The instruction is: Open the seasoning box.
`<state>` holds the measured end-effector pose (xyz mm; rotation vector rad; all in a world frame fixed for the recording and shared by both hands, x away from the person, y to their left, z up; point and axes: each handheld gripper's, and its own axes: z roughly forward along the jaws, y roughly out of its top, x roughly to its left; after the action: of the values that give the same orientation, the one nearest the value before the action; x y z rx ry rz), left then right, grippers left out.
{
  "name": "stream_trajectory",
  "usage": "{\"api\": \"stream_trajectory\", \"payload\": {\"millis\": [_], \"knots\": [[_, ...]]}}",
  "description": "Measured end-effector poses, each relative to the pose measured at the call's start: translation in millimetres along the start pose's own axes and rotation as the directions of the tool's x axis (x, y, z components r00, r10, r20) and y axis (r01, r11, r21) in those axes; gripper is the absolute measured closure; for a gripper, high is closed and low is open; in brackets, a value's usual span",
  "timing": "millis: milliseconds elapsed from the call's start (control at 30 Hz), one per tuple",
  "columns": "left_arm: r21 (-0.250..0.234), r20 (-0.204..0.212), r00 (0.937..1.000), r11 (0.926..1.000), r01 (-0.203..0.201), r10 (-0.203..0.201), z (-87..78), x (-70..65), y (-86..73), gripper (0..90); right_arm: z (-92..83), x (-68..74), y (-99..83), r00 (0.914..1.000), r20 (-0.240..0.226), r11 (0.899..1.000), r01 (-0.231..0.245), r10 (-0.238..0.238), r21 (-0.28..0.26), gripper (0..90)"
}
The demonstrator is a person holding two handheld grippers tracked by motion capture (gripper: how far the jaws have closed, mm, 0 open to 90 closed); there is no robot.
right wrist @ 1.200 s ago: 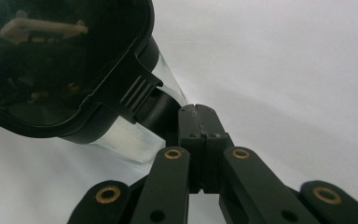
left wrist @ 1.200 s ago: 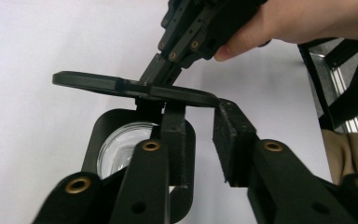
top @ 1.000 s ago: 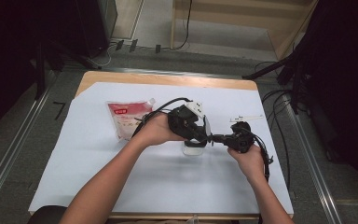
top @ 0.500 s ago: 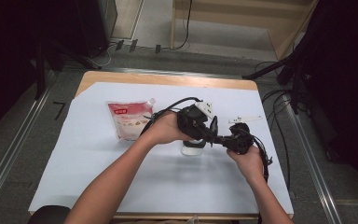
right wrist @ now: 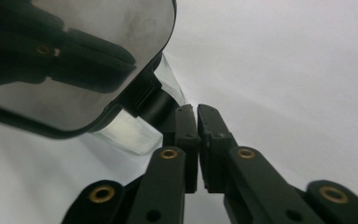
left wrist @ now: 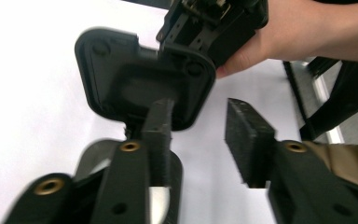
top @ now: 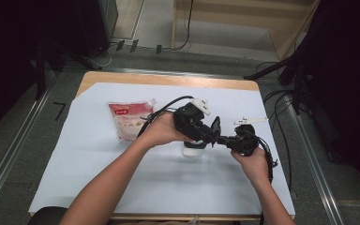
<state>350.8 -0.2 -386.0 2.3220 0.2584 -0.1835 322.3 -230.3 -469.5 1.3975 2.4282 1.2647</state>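
Left gripper [top: 205, 132]: jaws have just been opening; its pads now stand apart, nothing pressed between them. It has risen and tilted off the small clear glass jar [top: 194, 149]. The jar's hinged black-rimmed mirrored lid [top: 214, 125], lying low before, now stands raised above the jar.

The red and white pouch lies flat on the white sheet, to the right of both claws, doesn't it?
Not quite. The red and white pouch does lie flat on the white sheet, but it is to the left of the left claw and the right claw, not to their right. The high view shows this.
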Motion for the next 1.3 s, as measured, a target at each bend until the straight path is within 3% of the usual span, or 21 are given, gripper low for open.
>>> {"api": "stream_trajectory", "payload": {"millis": [133,233,267,300,333,433,567,600,633,667,733,767,800,867,900,1067,1167,1200,1233,1300], "knots": [[-0.043,0.011,0.999,0.9981,0.045,-0.044,-11.0,-1.0,-9.0,55.0,-7.3,2.8,-5.0,1.0,0.004,1.0,0.001,-0.001,0.004,84.5],[-0.047,0.001,0.9969,0.9958,0.078,-0.078,-19.6,-1.0,-16.0,51.4,-14.0,6.5,-9.8,1.0,-0.003,1.0,-0.002,0.002,-0.007,80.0],[-0.05,-0.019,0.9932,0.9922,0.114,-0.115,-24.2,-1.7,-21.3,50.7,-19.0,11.4,-13.1,0.9997,0.026,1.0,0.0,0.0,-0.01,78.5],[-0.05,-0.019,0.9932,0.9922,0.114,-0.115,-24.2,-1.7,-21.3,51.0,-19.0,11.4,-13.1,0.9997,0.026,1.0,0.0,0.0,-0.01,78.5],[-0.031,-0.032,0.9878,0.9879,0.152,-0.153,-27.0,-1.1,-26.4,51.0,-23.5,17.2,-15.9,0.9991,0.042,1.0,0.006,-0.005,-0.022,77.9],[-0.028,-0.021,0.9863,0.9863,0.163,-0.163,-29.1,-0.9,-31.2,49.9,-26.9,22.4,-19.3,0.9994,0.036,0.999,-0.001,0.002,-0.037,76.7],[-0.031,-0.036,0.9841,0.9844,0.173,-0.174,-32.9,-3.0,-38.6,49.9,-30.1,32.5,-26.1,0.9999,0.001,0.999,-0.011,0.011,-0.03,74.6],[-0.046,-0.03,0.9785,0.9782,0.202,-0.204,-34.1,-2.2,-42.4,52.4,-31.1,39.8,-29.0,1.0,-0.006,0.999,0.006,-0.007,-0.038,72.1],[-0.046,-0.03,0.9785,0.9782,0.202,-0.204,-34.1,-2.2,-42.4,52.4,-31.1,39.8,-29.0,1.0,-0.006,0.999,0.006,-0.007,-0.038,72.1],[-0.057,-0.031,0.9762,0.9754,0.213,-0.215,-34.7,-2.4,-45.9,52.0,-31.1,48.4,-31.8,0.9997,-0.013,0.999,0.018,-0.018,-0.041,69.7],[-0.051,-0.037,0.9768,0.9766,0.209,-0.211,-35.3,-2.7,-47.5,50.4,-30.3,58.0,-33.6,0.9985,-0.023,0.998,0.049,-0.049,-0.04,68.0],[-0.063,-0.048,0.9762,0.9761,0.208,-0.211,-35.3,-3.8,-49.5,50.4,-30.3,58.0,-33.6,0.9985,-0.023,0.998,0.049,-0.049,-0.04,68.0],[-0.055,-0.078,0.9781,0.9804,0.189,-0.193,-37.0,-5.2,-52.4,51.8,-27.7,66.7,-34.7,0.9964,-0.038,0.996,0.074,-0.076,-0.038,66.8],[-0.061,-0.092,0.9778,0.9812,0.183,-0.188,-37.9,-6.5,-54.2,53.2,-25.7,70.1,-35.2,0.995,-0.044,0.995,0.088,-0.09,-0.037,66.2],[-0.062,-0.087,0.9811,0.9838,0.168,-0.173,-40.5,-6.7,-58.1,56.1,-20.1,75.0,-35.3,0.9927,-0.06,0.994,0.103,-0.104,-0.034,65.3],[-0.076,-0.075,0.9828,0.9836,0.163,-0.169,-45.1,-9.0,-65.4,61.8,-7.2,84.9,-33.0,0.987,-0.095,0.992,0.129,-0.129,-0.009,64.5],[-0.098,-0.079,0.9796,0.9794,0.177,-0.185,-52.6,-10.5,-72.3,63.2,0.1,92.4,-30.8,0.9799,-0.106,0.986,0.17,-0.169,-0.006,64.5],[-0.099,-0.091,0.9754,0.9765,0.192,-0.201,-53.9,-11.1,-74.0,61.7,2.4,95.3,-30.2,0.9774,-0.11,0.984,0.181,-0.18,-0.005,64.4],[-0.099,-0.091,0.9754,0.9765,0.192,-0.201,-53.9,-11.1,-74.0,59.1,2.4,95.3,-30.2,0.9774,-0.11,0.984,0.181,-0.18,-0.005,64.4],[-0.065,-0.094,0.9664,0.97,0.234,-0.239,-56.2,-10.1,-77.7,59.0,6.4,100.1,-29.4,0.9738,-0.125,0.981,0.192,-0.19,0.007,64.0]]}}
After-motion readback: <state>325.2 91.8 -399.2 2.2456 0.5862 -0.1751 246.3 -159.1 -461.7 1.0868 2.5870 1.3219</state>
